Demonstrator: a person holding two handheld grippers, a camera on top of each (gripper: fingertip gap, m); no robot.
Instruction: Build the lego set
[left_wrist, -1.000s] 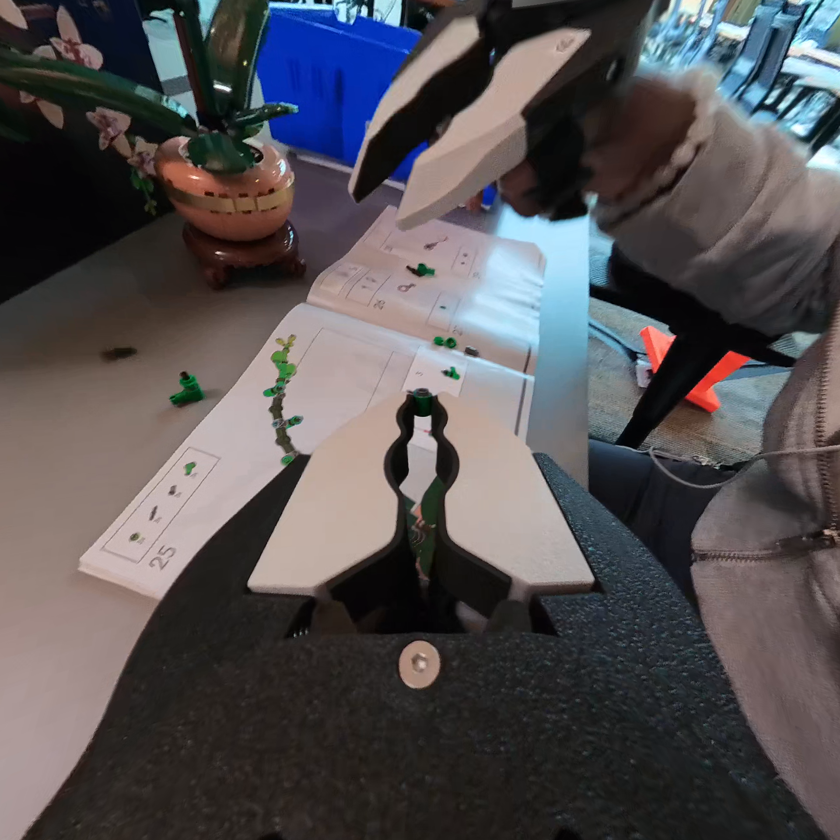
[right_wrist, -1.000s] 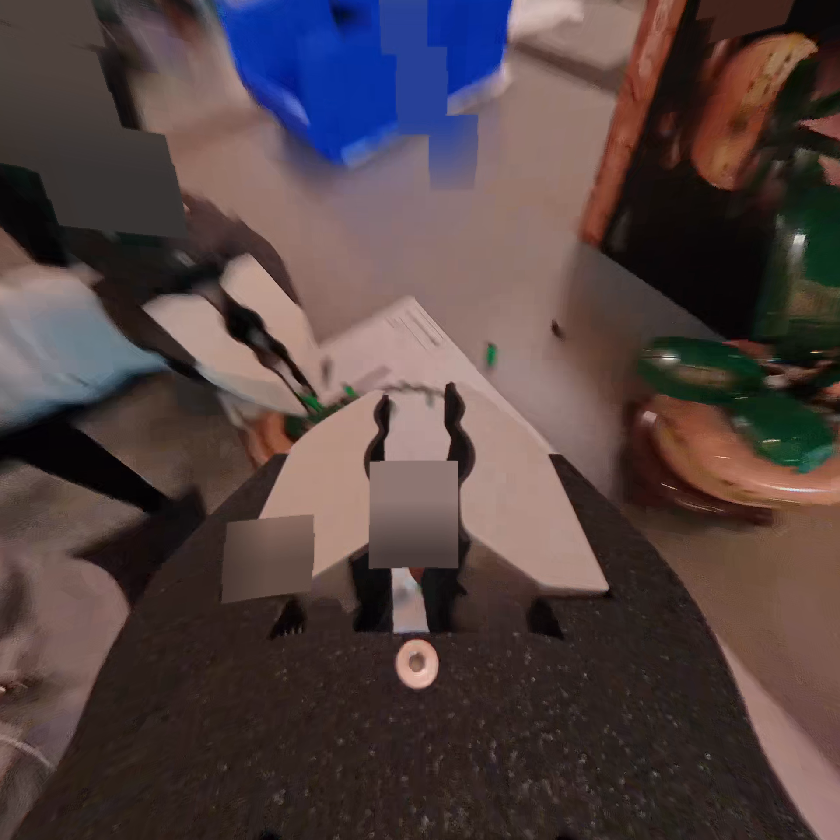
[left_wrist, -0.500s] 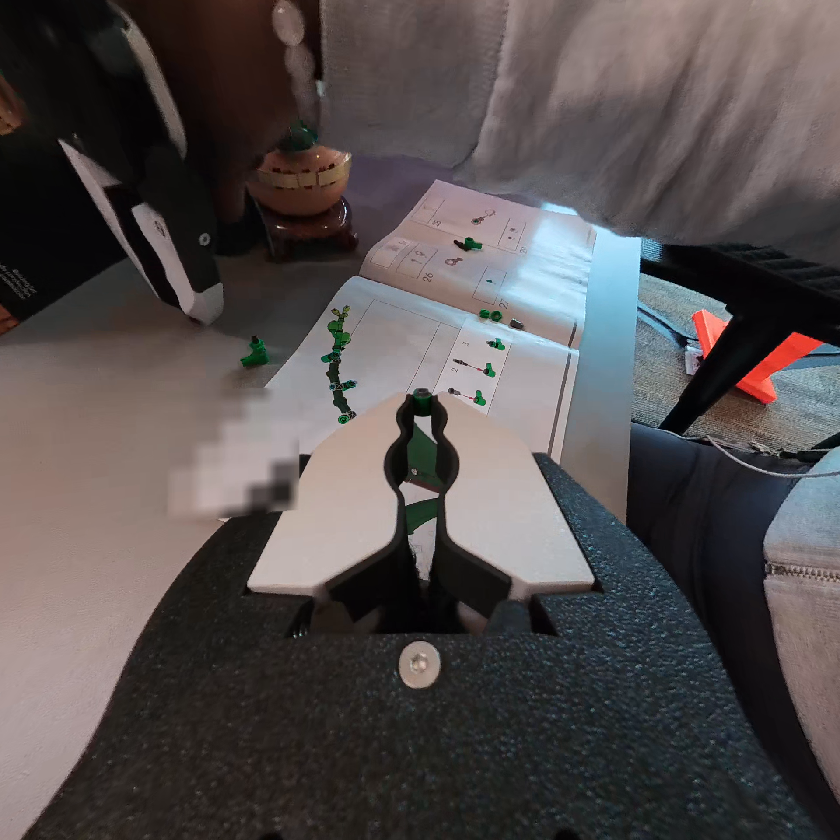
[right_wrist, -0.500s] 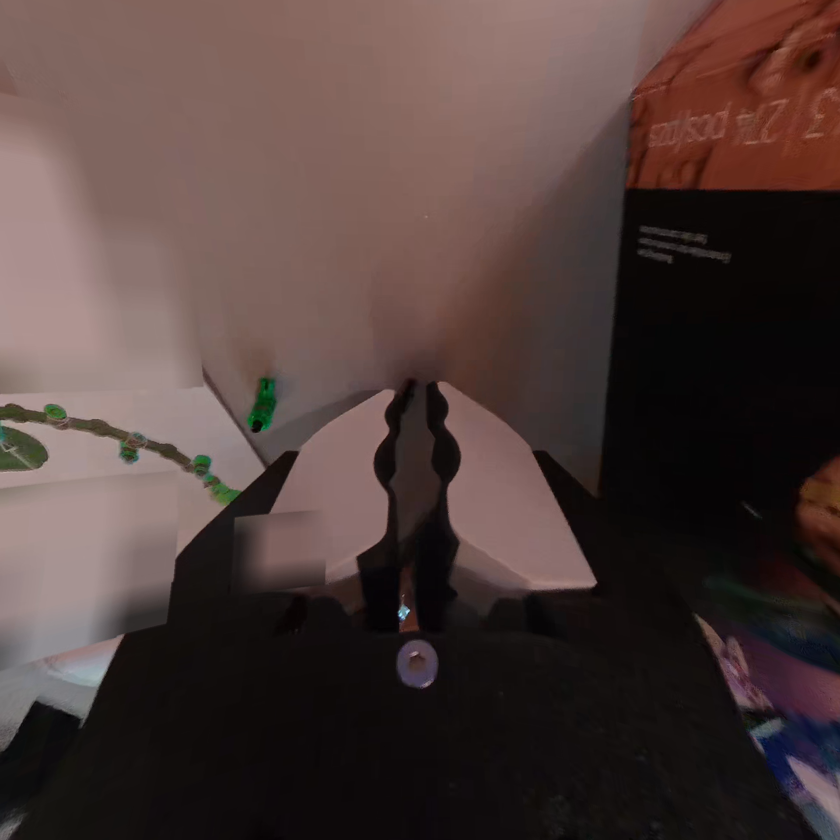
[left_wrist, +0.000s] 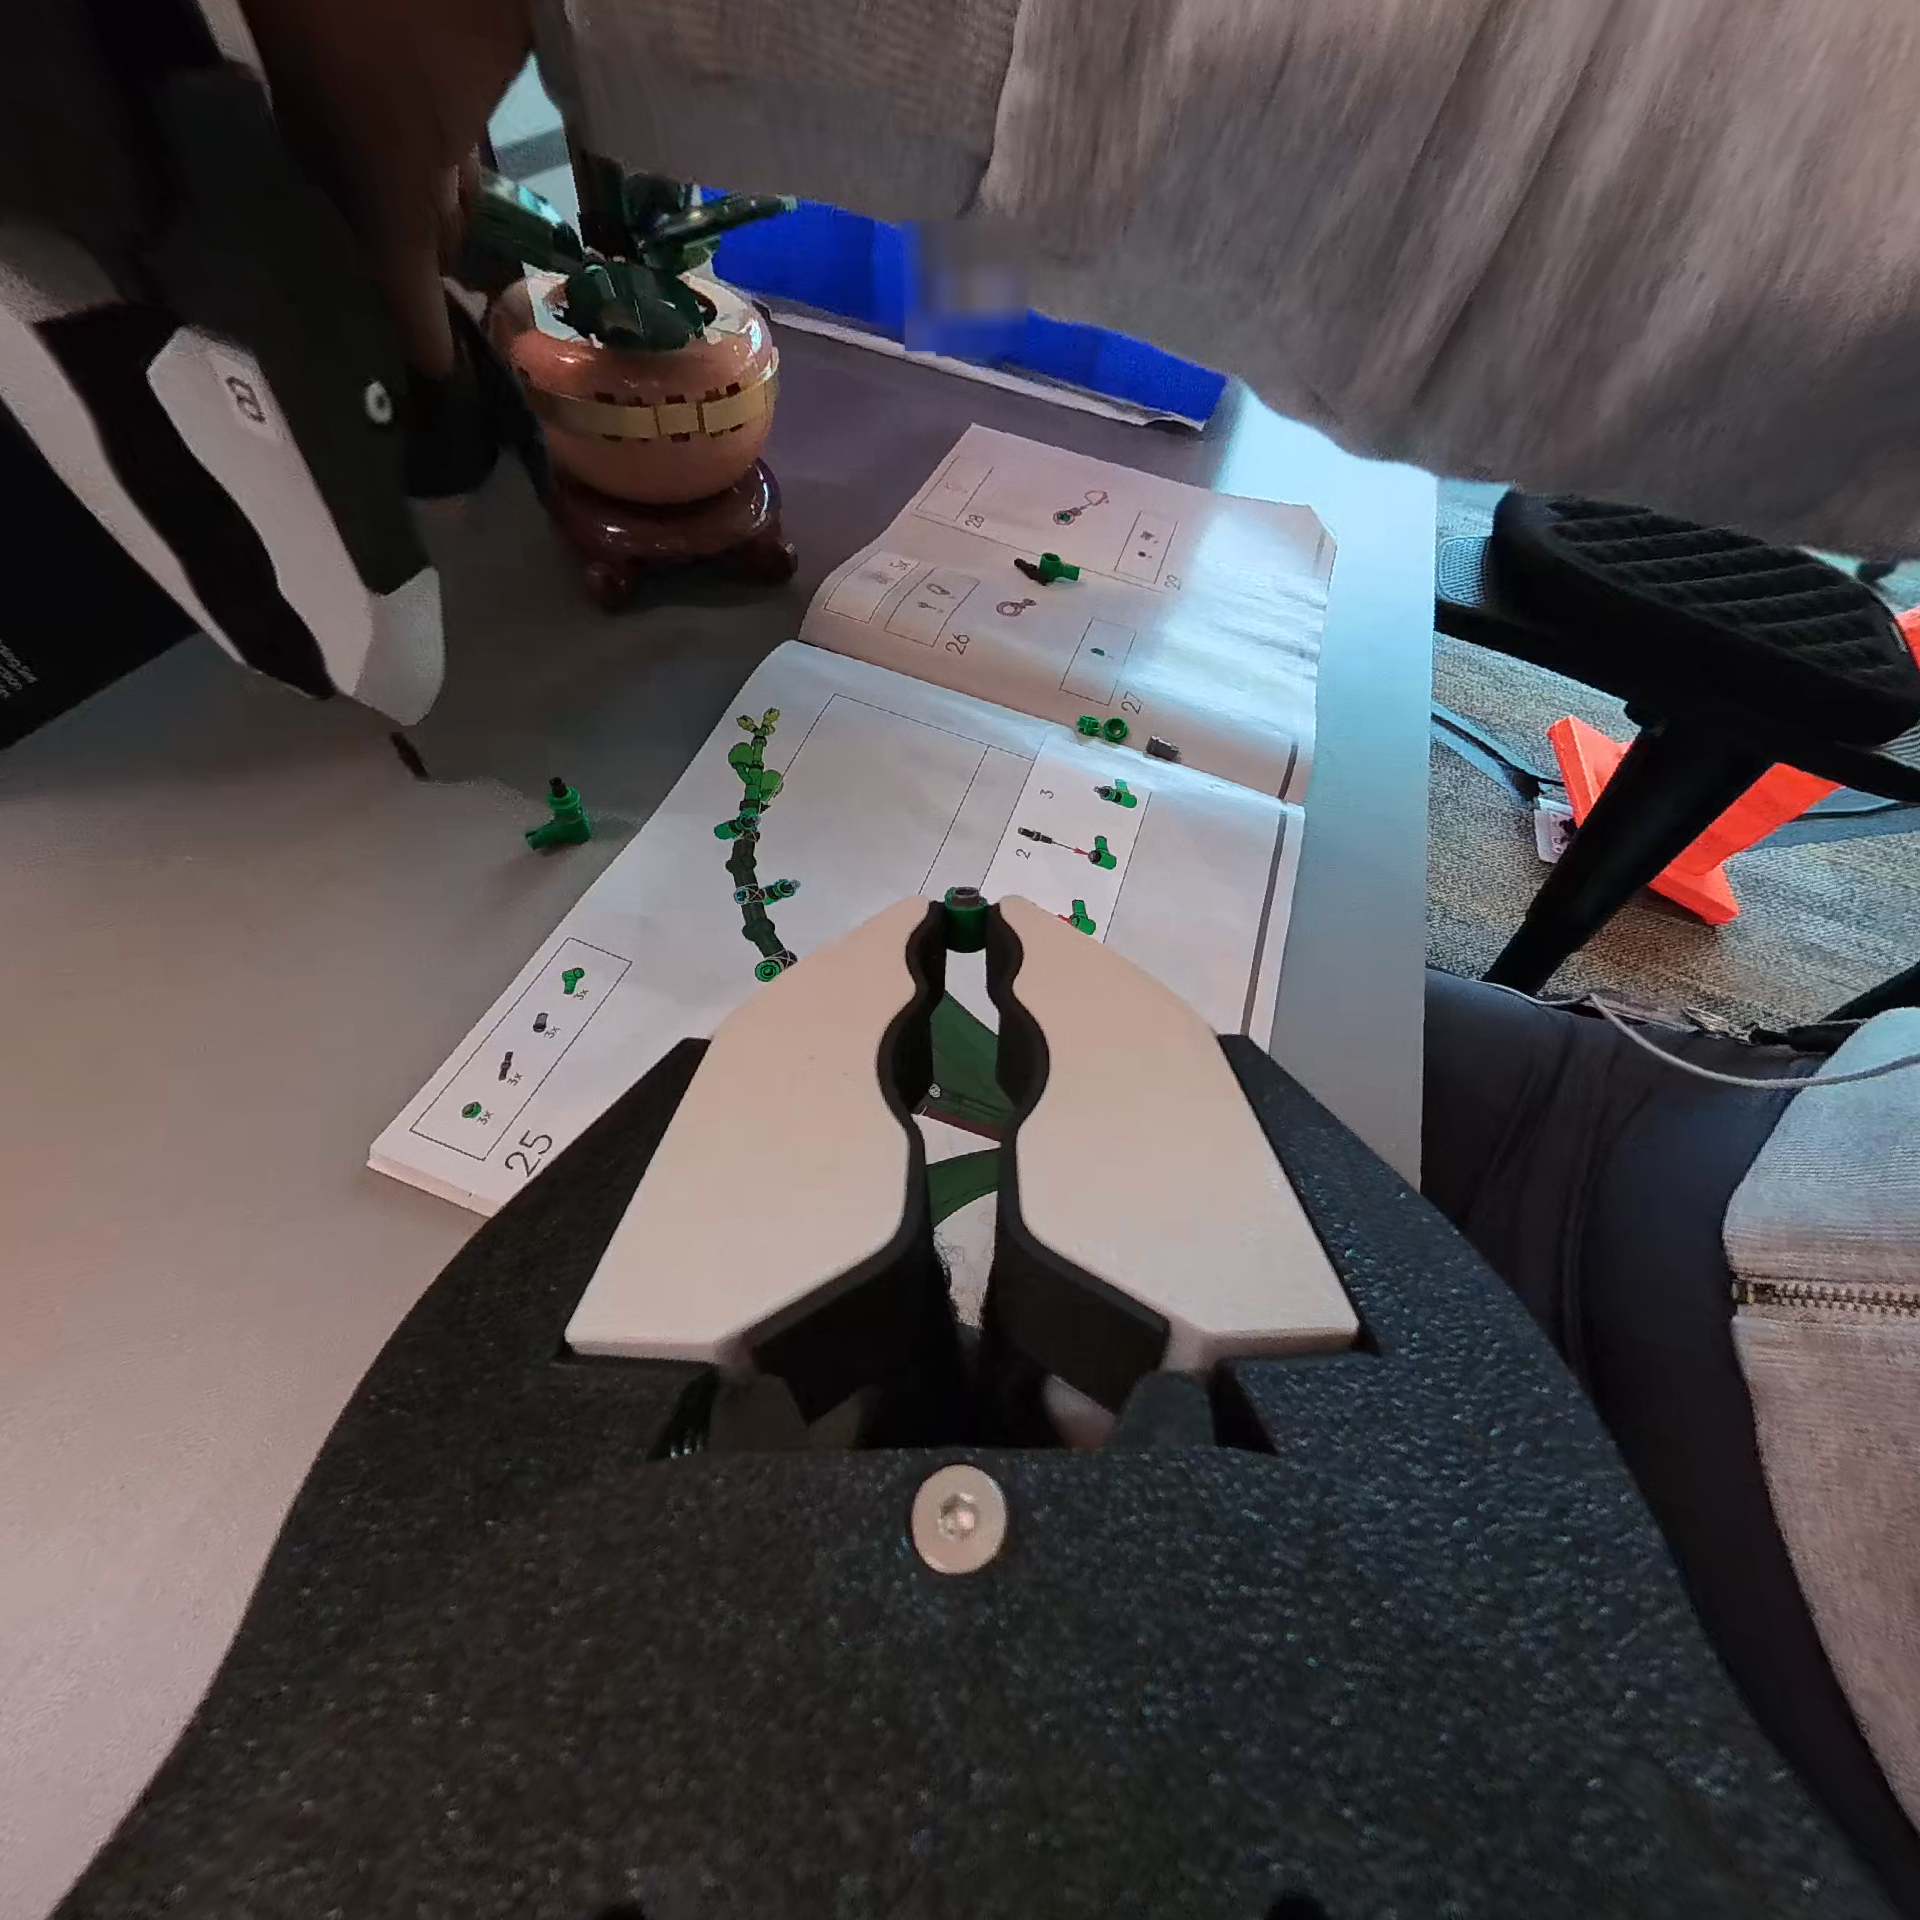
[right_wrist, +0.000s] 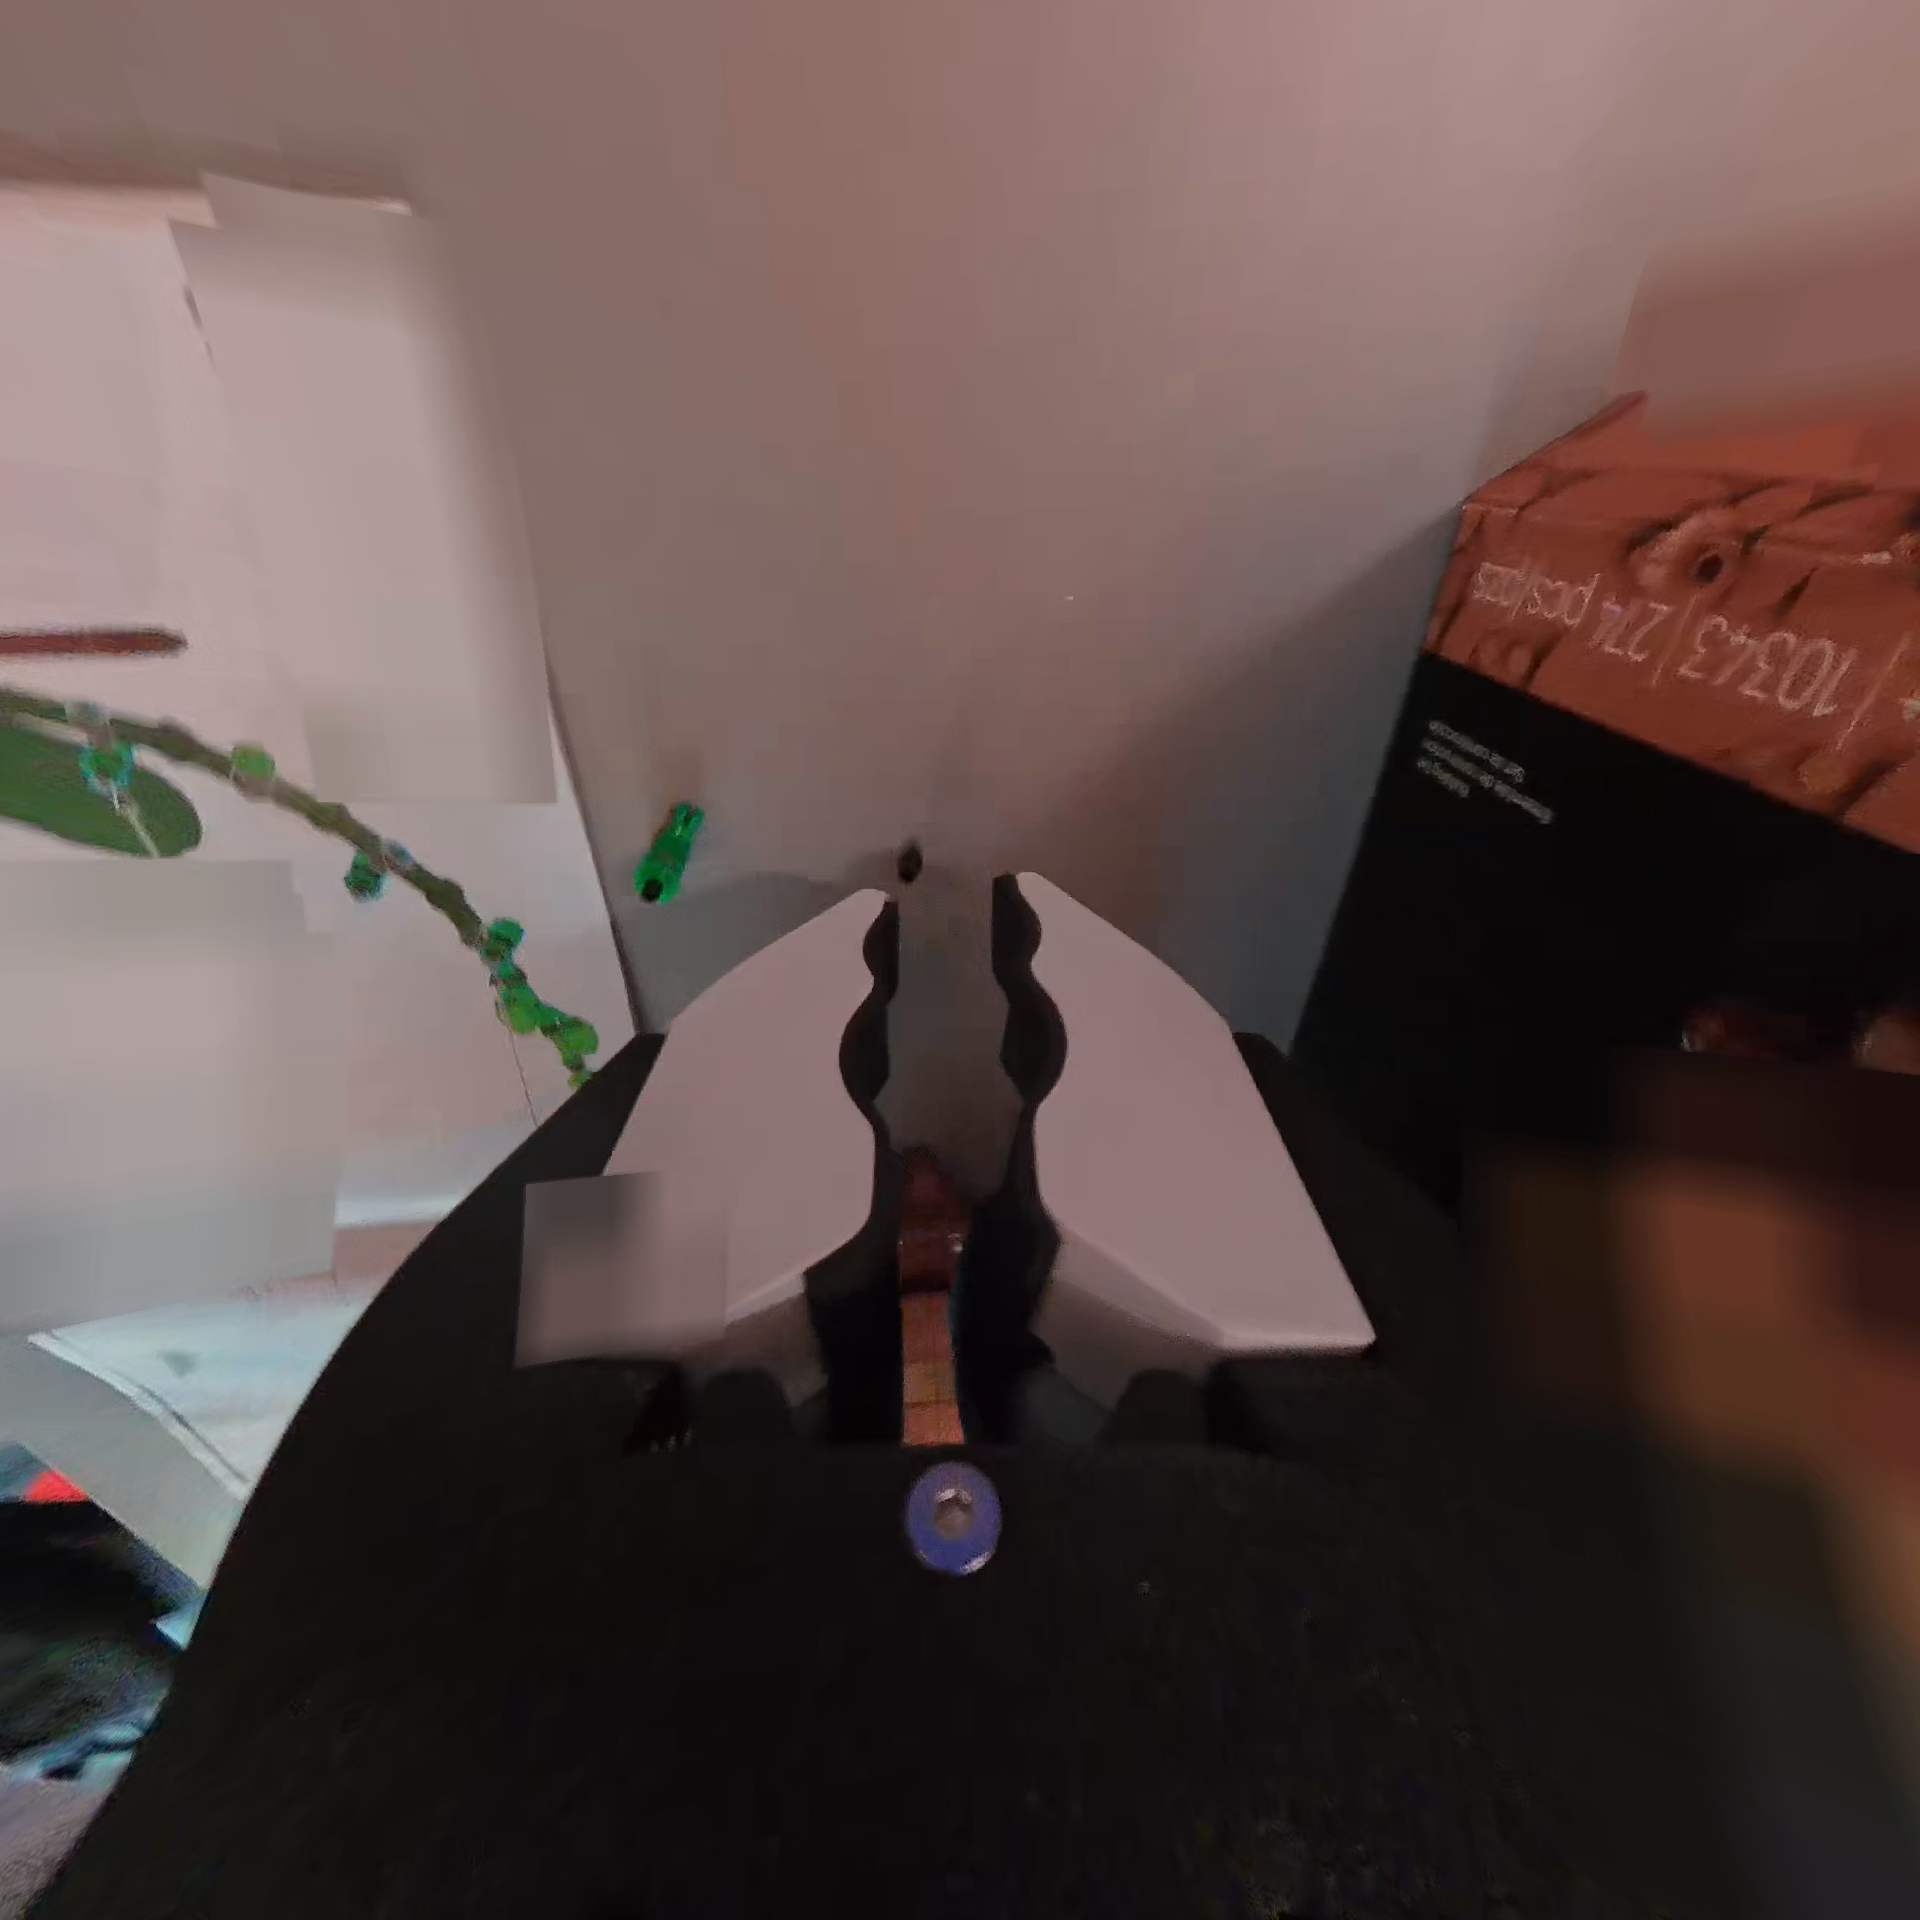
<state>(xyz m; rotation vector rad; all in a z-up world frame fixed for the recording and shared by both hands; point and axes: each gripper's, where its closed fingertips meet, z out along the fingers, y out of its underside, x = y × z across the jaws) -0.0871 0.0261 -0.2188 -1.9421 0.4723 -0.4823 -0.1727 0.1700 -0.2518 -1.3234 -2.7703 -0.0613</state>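
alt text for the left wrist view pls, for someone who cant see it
The left gripper pinches a small green cylindrical piece at its fingertips above an open instruction booklet on a grey table. The right gripper hovers near a loose green connector, before a pink brick-built flowerpot.

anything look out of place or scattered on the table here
Yes. A green elbow piece lies alone on the grey table, off the open booklet. A tiny dark pin sits loose just ahead of the open right gripper.
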